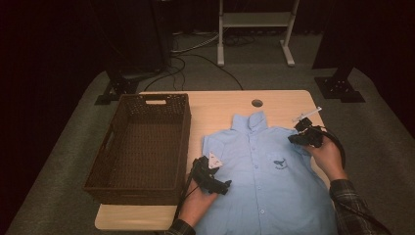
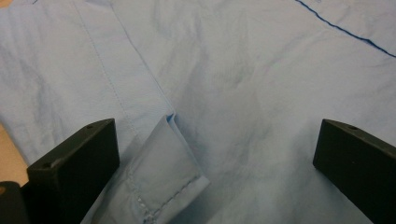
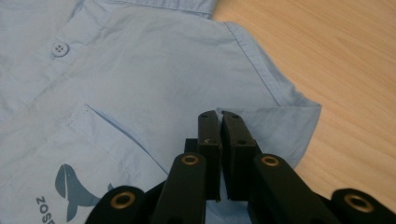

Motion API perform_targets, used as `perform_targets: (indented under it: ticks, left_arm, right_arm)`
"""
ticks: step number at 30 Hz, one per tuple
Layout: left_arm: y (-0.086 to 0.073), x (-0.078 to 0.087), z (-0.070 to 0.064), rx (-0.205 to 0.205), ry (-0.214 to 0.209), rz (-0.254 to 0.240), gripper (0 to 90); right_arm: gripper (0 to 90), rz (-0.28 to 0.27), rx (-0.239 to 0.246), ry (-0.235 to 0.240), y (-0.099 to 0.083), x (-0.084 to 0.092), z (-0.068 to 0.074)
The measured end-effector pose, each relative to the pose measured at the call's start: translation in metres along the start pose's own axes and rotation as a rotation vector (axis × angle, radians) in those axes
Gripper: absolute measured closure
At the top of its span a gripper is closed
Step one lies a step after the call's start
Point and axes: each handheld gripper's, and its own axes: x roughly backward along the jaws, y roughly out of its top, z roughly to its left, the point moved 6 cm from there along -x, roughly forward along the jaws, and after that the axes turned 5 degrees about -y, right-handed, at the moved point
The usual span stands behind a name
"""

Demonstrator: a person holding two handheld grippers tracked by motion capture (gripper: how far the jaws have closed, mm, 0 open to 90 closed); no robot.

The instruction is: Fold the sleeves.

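A light blue short-sleeved shirt [image 1: 264, 181] lies flat and buttoned on the wooden table [image 1: 288, 100], collar away from me. Its chest pocket carries a dark whale print [image 3: 70, 186]. My left gripper [image 1: 221, 180] rests low over the shirt's left side, jaws wide apart. In the left gripper view a folded sleeve cuff [image 2: 163, 182] lies between its jaws without touching them. My right gripper [image 1: 296, 137] is at the shirt's right shoulder. In the right gripper view its jaws [image 3: 219, 114] are pressed together at the folded edge of the sleeve [image 3: 285, 126], apparently pinching it.
A dark brown wicker basket [image 1: 105, 147] stands empty on the table's left side, close to my left hand. A round cable hole [image 1: 257, 103] sits near the far edge. Bare wood lies right of the sleeve [image 3: 336, 70]. Stands and cables occupy the floor beyond.
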Motion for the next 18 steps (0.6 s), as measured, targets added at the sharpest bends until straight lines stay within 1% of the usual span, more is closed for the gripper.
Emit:
perform_targets:
  ticks: [4,13,15,18]
  left_arm:
    - [0.0,0.0,0.0,0.0,-0.001,0.0,0.0]
    - [0.0,0.0,-0.0001,-0.001,-0.001,0.0,0.0]
    - [0.0,0.0,-0.0001,-0.001,-0.001,0.0,0.0]
    - [0.0,0.0,-0.0001,-0.001,-0.001,0.0,0.0]
  right_arm:
    - [87.3,0.003,-0.001,0.0,0.0009,-0.0036,0.0017]
    - [86.3,-0.009,-0.008,0.007,0.0021,-0.0106,0.0068]
    - [83.5,-0.015,-0.012,0.007,0.002,-0.0109,0.0067]
    - [72.1,-0.035,-0.019,0.004,0.0026,-0.0087,0.0055]
